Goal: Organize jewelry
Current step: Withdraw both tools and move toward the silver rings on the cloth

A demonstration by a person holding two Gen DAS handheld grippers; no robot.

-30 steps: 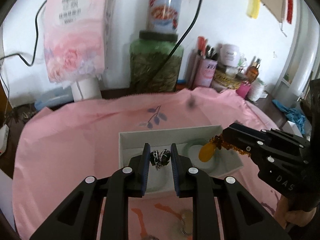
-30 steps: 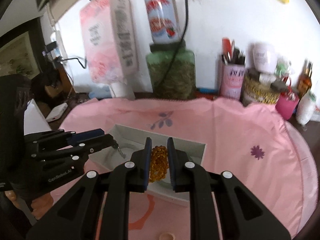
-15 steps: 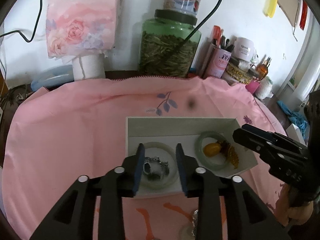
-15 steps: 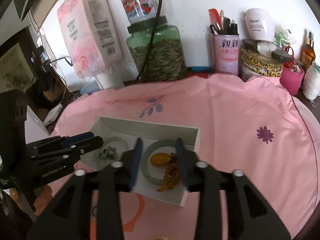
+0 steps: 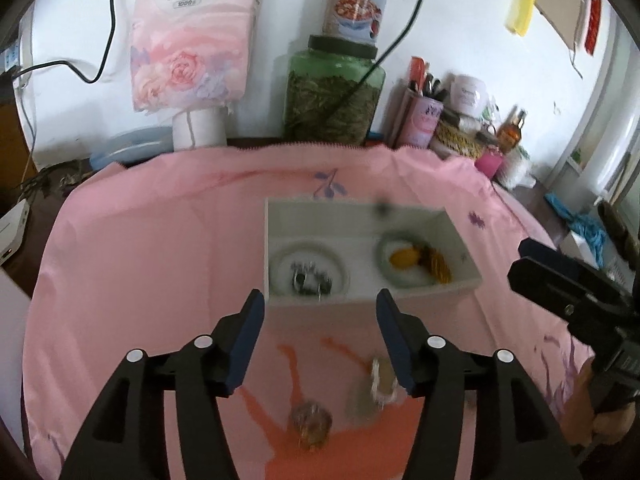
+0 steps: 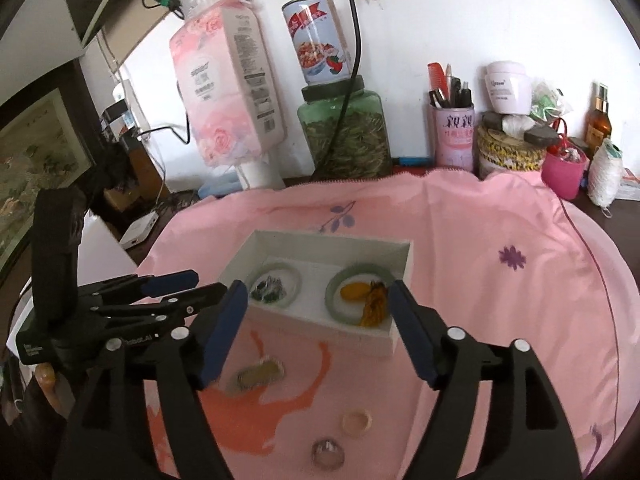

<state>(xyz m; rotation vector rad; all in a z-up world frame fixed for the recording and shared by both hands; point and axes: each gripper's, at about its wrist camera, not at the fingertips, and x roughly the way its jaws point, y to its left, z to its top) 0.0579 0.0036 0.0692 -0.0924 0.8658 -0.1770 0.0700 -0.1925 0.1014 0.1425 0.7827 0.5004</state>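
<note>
A white box (image 5: 348,216) (image 6: 320,326) sits on the pink cloth. It holds two green bangles. The left bangle (image 6: 294,276) rings a dark beaded piece (image 5: 312,278) (image 6: 270,292). The right bangle (image 6: 334,296) rings an orange stone (image 5: 404,258) (image 6: 354,291) and an amber bead string (image 5: 438,266) (image 6: 374,304). My left gripper (image 5: 320,338) (image 6: 182,286) is open and empty, in front of the box. My right gripper (image 6: 316,328) (image 5: 524,258) is open and empty above the box's near edge. Loose pieces lie on the cloth: a bracelet (image 6: 258,374) (image 5: 380,386) and two rings (image 6: 356,422) (image 6: 328,454).
At the back stand a green jar (image 6: 346,136) with a can (image 6: 318,38) on top, a pink tissue pack (image 6: 228,92), a pink pen cup (image 6: 454,132) and small bottles (image 6: 598,118). A black cable (image 6: 354,32) hangs down the wall. The cloth's edge drops off at the right.
Both grippers let go of their pieces in the box, the dark beads and the amber string. Both opened wide and pulled back and up from the box.
</note>
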